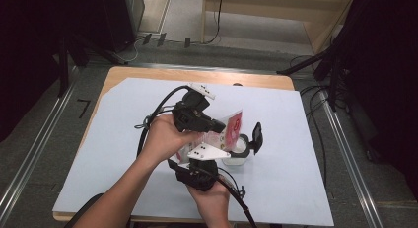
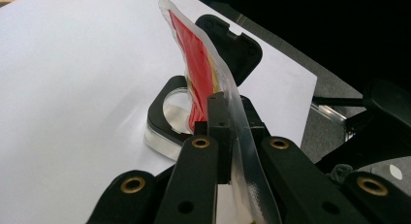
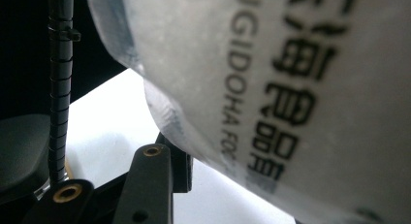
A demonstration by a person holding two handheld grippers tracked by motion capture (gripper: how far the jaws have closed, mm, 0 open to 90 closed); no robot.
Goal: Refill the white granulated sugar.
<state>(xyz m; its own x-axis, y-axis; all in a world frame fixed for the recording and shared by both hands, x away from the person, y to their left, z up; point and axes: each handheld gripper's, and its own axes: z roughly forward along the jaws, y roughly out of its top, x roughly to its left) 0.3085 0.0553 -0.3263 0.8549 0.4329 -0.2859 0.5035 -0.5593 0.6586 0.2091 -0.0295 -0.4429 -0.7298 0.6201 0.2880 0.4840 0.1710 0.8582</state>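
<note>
Left gripper (image 2: pixel 228 136) jaws pinching red pouch (image 2: pixel 196 64) upright above container (image 2: pixel 167 124); right gripper (image 1: pixel 204 159) jaws clamp pouch edge.

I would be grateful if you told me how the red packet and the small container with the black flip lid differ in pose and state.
The red packet is held up off the table, pinched edge-on by the left gripper; the container rests on the white table cover. The packet is flat and bends in the grip; the container is round and rigid, its lid swung open. The packet is red with clear edges, the container clear with a black rim. Both lie close together, right of the table's middle.
</note>
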